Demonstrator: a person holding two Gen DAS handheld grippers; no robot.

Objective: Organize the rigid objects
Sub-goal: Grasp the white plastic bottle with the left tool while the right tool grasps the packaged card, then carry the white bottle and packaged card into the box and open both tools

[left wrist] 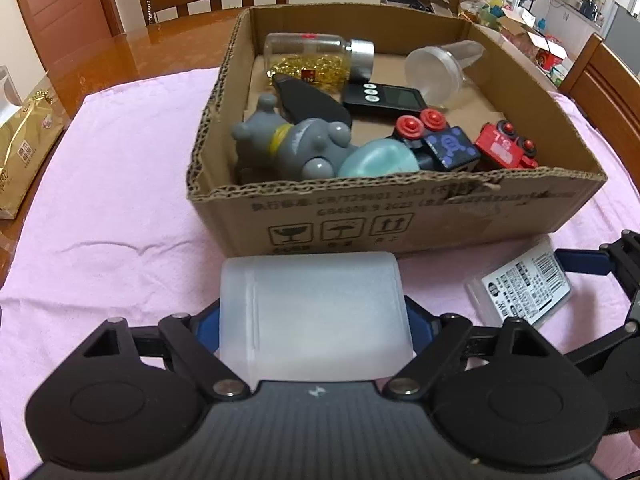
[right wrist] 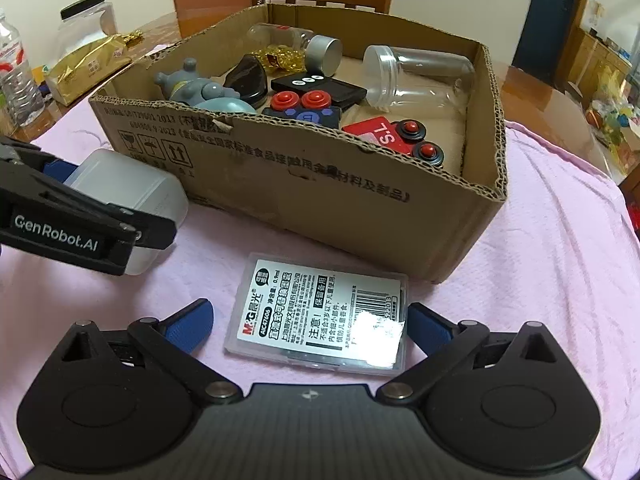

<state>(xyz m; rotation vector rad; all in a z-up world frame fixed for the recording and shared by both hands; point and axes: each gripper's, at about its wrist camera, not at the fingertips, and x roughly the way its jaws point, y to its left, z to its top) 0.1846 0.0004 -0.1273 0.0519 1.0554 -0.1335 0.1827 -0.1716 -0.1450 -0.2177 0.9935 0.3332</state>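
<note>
Beside the box (left wrist: 400,216), already holding most items, the left hand-held gripper (left wrist: 316,316) is clamping the tub (left wrist: 316,312) while the right hand-held gripper (right wrist: 310,328) is straddling the case (right wrist: 320,312), fingers apart.

A wooden table (left wrist: 168,36) is carrying a pink cloth (left wrist: 120,168) spread over its near part. A cardboard box (right wrist: 280,168) is sitting on the cloth at the far side, with a clear flat case (right wrist: 320,312) lying just near of it. A gold packet (left wrist: 20,148) is lying at the left, half off the cloth.
</note>
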